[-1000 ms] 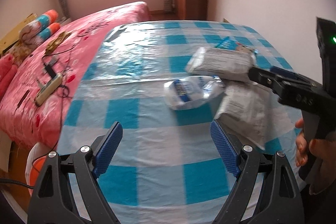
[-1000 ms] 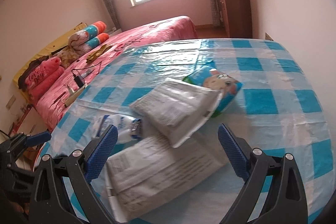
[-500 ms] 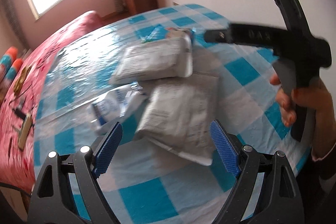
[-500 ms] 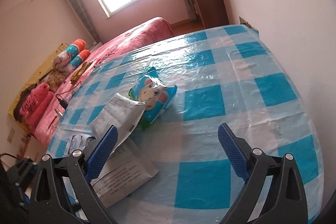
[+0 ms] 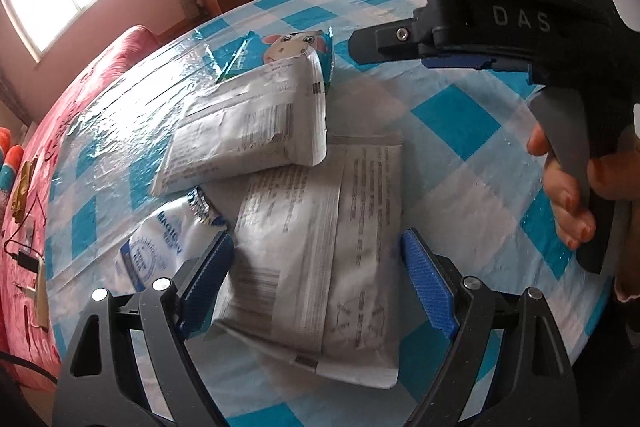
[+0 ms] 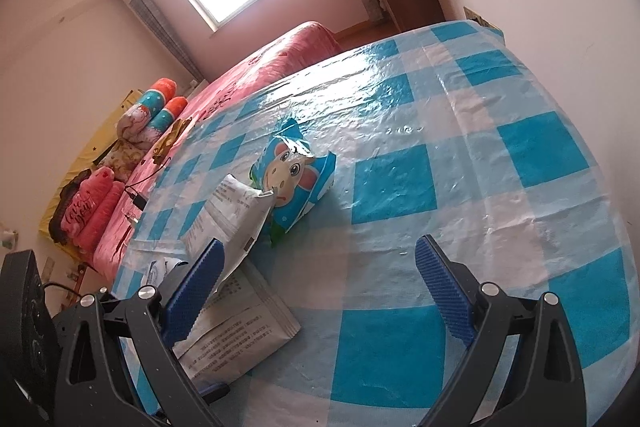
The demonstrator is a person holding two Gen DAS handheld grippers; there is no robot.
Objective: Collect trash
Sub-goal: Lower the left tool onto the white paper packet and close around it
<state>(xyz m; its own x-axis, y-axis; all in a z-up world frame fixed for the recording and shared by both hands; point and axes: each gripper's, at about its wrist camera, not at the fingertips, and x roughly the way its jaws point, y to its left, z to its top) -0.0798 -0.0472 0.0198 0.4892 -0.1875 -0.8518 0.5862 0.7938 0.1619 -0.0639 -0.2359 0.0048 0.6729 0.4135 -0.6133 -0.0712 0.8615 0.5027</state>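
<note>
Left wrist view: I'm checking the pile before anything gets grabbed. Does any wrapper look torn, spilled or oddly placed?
No spill shows. The wrappers lie in a loose overlapping heap: a grey pouch rests askew across the large grey pouch and over the cartoon cow bag, whose top edge looks torn open. A crumpled blue-and-white wrapper pokes out beside them.

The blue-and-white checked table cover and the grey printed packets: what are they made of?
The blue-and-white checked table cover looks like glossy plastic: window glare and fine wrinkles. The grey printed packets look like matte plastic or coated-paper film with crimped, sealed edges.
</note>
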